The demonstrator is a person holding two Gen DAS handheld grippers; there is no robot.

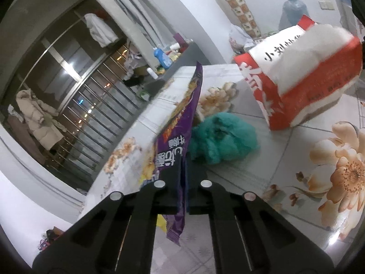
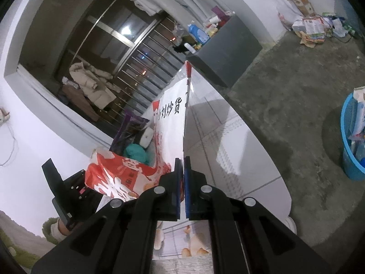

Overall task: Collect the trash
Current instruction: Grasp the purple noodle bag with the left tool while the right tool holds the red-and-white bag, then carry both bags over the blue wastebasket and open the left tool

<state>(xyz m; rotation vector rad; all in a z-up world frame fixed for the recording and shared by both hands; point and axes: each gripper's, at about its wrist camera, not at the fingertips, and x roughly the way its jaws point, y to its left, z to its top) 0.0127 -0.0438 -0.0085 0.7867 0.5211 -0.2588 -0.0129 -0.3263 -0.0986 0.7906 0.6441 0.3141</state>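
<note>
Left gripper (image 1: 183, 180) clamping purple snack wrapper (image 1: 182, 123), holding it edge-up above floral table (image 1: 296, 150). Right gripper (image 2: 182, 178) pinching rim of red-and-white bag (image 2: 168, 123), lifting it. Green wad (image 1: 219, 141) lying on table beside wrapper.

L gripper (image 1: 184, 166), R gripper (image 2: 182, 171): jaws clamped.

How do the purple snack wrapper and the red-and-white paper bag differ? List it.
The purple snack wrapper is flat and thin; the red-and-white paper bag is bulky and open-mouthed.
The wrapper is clamped in the left gripper; the bag's edge is clamped in the right gripper.
The wrapper is purple with yellow print; the bag is red and white with black characters.
Both are held above the floral table.
</note>
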